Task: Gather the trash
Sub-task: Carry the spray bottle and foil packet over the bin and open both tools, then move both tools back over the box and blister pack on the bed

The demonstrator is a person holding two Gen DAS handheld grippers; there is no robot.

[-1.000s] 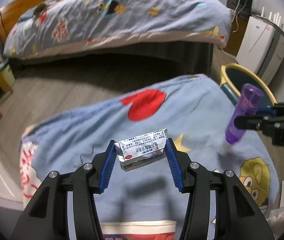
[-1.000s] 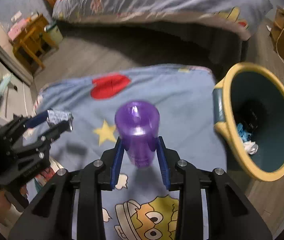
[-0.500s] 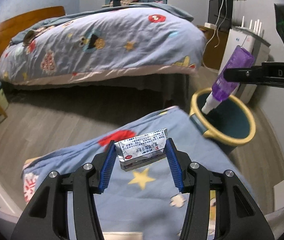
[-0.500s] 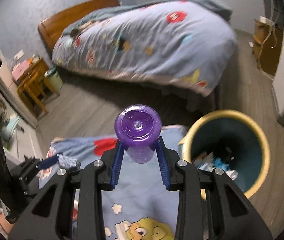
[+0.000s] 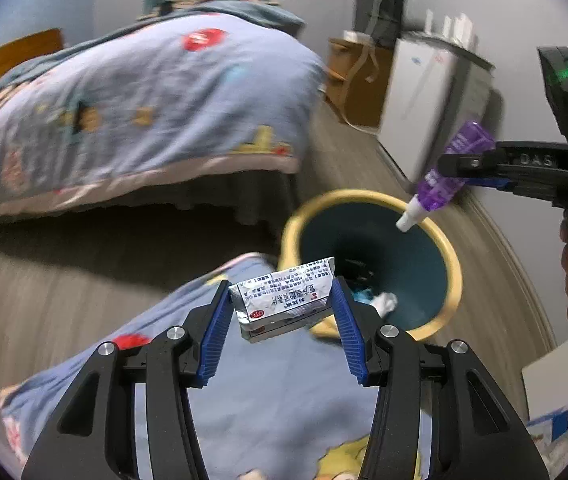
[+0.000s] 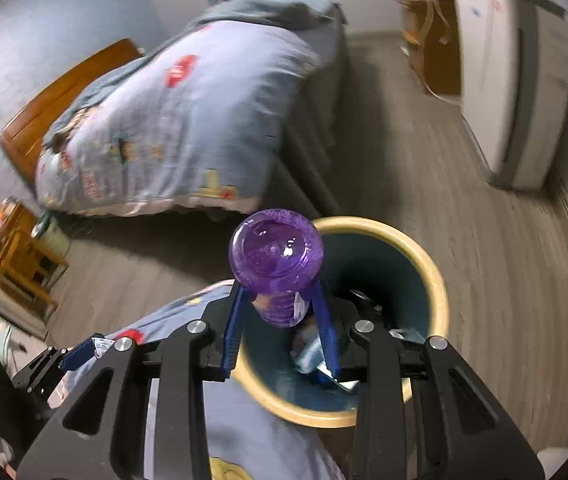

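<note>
My left gripper (image 5: 281, 312) is shut on a silver printed sachet (image 5: 284, 298), held above the blue cartoon cloth (image 5: 267, 392), just short of the bin. The yellow-rimmed, teal-lined trash bin (image 5: 450, 264) stands on the floor beyond the cloth's edge, with scraps of trash inside. My right gripper (image 6: 279, 320) is shut on a purple bottle (image 6: 277, 258), held over the bin's opening (image 6: 408, 288). In the left wrist view the bottle (image 5: 446, 178) hangs white cap down above the bin's far rim.
A bed with a blue cartoon quilt (image 5: 131, 112) stands behind on the wood floor. A white appliance (image 5: 424, 92) and a wooden cabinet (image 5: 360, 80) stand by the right wall. Small wooden furniture (image 6: 23, 248) is at far left.
Both grippers have moved from over the cloth toward the bin. The purple bottle now hangs over the bin's opening, and the sachet is near its rim. Both grips are unchanged.
</note>
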